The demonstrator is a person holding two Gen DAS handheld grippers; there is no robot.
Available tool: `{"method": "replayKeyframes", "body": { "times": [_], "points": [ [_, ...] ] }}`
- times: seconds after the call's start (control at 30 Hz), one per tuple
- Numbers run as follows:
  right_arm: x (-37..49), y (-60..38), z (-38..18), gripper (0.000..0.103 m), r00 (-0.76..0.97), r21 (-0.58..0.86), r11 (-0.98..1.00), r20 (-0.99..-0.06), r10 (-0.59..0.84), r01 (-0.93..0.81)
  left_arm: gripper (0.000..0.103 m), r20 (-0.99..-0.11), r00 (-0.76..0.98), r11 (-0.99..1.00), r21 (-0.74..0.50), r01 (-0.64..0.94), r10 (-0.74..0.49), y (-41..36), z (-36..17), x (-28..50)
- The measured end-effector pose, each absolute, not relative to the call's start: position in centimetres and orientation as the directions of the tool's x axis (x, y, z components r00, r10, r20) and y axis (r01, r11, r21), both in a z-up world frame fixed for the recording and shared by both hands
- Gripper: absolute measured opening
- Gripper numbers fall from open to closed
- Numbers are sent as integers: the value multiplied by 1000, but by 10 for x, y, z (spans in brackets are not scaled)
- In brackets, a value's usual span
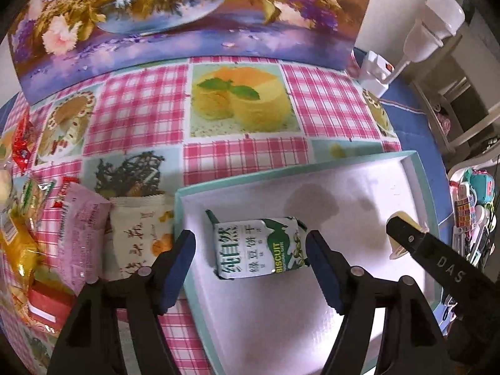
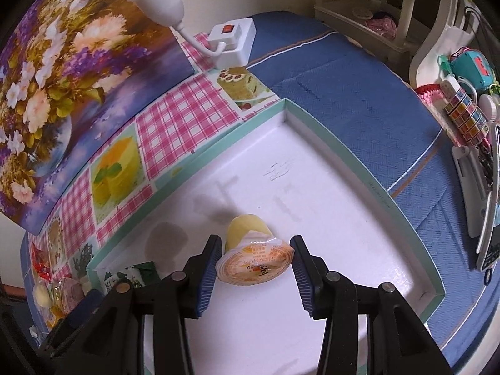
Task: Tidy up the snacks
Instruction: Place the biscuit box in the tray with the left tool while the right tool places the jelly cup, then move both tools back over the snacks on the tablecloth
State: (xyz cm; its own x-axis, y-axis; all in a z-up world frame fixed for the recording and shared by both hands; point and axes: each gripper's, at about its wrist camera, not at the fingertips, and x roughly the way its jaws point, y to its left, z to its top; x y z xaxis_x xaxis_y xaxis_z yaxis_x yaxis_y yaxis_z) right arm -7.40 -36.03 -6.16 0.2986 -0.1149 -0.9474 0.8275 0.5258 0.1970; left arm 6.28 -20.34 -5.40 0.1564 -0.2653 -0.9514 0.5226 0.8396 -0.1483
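Pink-checked oilcloth printed with cakes and desserts covers the table, and a shallow box with mint-green walls and a white floor sits on it.

Inside the box lies a green-and-white biscuit packet, printed "BISCUIT" beside large green Chinese characters. The left gripper stands over it with its blue-padded jaws spread. The packet sits between the fingers; the right pad is at its edge, the left pad clear of it, so nothing is clamped.

Further right in the same box, a small jelly cup lies tipped on its side, its orange-printed foil lid facing the camera; the print is too small to read. The right gripper straddles it with jaws partly apart. The left pad is close against the cup, and a gap shows at the right pad. Whether the cup is pinched I cannot tell. In the left wrist view that gripper's black finger bears the letters "DAS".

Left of the box, on the oilcloth, lie more snacks: a cream packet with Chinese calligraphy, a pink packet, and yellow and red wrappers.

Behind stand a flower painting and a white switched lamp base on blue cloth.
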Motion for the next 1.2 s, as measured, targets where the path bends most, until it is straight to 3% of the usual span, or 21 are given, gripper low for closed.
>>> {"method": "replayKeyframes", "body": {
  "times": [0.07,0.13,0.3,0.4,0.5,0.73,1.2],
  "points": [
    [-74,-360,-61,50,296,194,525,-948,-117,829,75,-951,164,847,-144,512,-261,-199,-50,65],
    [-74,-361,-62,50,289,191,521,-950,-115,832,85,-951,176,856,-136,499,-254,-194,-47,68],
    [-75,-363,-63,59,283,185,516,-952,-118,837,85,-947,212,876,-119,468,-241,-184,-43,75],
    [-75,-362,-63,71,281,180,520,-952,-121,835,85,-944,240,891,-100,443,-225,-178,-43,77],
    [-72,-361,-65,81,291,191,529,-950,-113,827,100,-942,266,907,-79,413,-204,-170,-44,81],
    [-68,-355,-65,103,302,187,555,-945,-123,810,100,-930,312,933,-76,352,-193,-154,-44,89],
    [-60,-338,-57,103,366,212,626,-922,-126,751,101,-899,386,924,-49,378,-205,-133,-36,83]
  ]
}}
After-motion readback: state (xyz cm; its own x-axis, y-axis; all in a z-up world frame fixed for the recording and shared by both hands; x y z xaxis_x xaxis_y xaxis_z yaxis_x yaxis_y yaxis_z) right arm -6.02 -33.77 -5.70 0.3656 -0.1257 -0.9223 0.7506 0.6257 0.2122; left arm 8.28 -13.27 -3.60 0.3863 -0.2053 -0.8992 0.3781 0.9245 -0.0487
